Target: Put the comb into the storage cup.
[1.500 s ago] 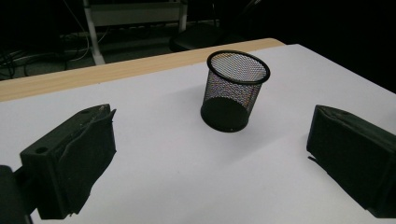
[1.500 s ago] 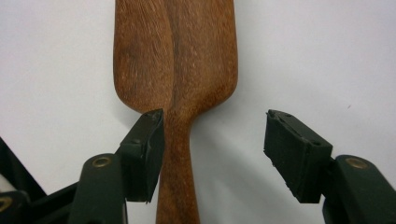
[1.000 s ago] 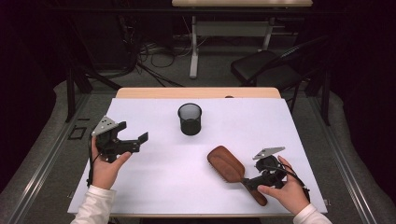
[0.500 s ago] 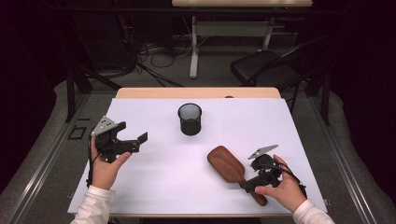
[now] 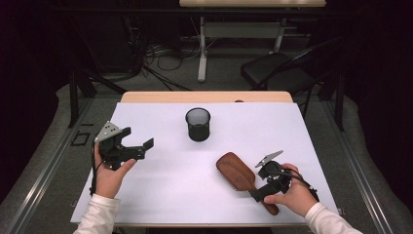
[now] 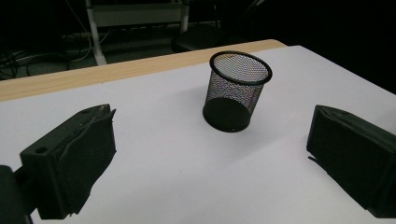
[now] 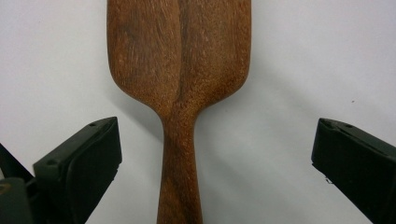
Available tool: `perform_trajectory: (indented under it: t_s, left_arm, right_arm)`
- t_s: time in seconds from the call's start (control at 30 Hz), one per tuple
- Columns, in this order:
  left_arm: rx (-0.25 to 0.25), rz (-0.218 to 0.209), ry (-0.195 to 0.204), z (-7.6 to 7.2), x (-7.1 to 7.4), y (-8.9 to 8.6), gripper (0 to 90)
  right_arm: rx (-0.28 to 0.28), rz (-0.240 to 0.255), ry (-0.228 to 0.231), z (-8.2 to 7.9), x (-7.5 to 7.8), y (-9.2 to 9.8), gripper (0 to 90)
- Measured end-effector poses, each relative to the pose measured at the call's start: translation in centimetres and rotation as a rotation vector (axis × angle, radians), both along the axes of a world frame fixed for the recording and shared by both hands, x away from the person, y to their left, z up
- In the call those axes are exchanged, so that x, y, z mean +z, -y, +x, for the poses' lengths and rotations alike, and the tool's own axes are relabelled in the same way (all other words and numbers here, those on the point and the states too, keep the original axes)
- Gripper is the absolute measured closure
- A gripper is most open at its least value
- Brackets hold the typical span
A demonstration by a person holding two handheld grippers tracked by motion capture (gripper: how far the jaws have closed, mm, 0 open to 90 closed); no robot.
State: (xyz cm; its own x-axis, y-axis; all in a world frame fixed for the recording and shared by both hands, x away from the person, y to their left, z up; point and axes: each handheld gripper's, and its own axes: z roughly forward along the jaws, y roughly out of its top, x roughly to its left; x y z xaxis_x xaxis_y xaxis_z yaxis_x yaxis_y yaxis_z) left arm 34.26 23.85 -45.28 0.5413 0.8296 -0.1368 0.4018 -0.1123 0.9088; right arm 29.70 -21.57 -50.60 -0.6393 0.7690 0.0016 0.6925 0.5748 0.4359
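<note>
Wooden brush (image 5: pixel 237 172) handle lies between the right gripper's (image 5: pixel 257 194) spread, untouching jaws; left gripper (image 5: pixel 138 149) gapes empty.

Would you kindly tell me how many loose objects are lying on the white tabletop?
2. A black mesh pen cup stands upright near the table's far middle. A wooden hairbrush lies back-up toward the near right, its handle between the right gripper's open jaws.
</note>
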Motion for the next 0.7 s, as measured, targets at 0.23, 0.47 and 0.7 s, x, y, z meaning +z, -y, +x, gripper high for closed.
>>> perform_trajectory:
  t_s: [0.23,0.47,0.7]
  left_arm:
    - [0.0,0.002,-0.001,0.0,0.0,0.1,1.2]
    - [0.001,0.003,-0.002,0.0,0.0,0.1,1.2]
    - [0.0,0.002,0.0,0.0,-0.1,0.0,1.1]
  right_arm:
    - [0.0,-0.002,-0.019,0.2,-0.3,-0.3,2.1]
    - [-0.008,-0.021,-0.032,0.6,-0.7,-0.5,4.8]
    - [0.011,-0.031,-0.046,0.7,-1.1,-0.9,8.9]
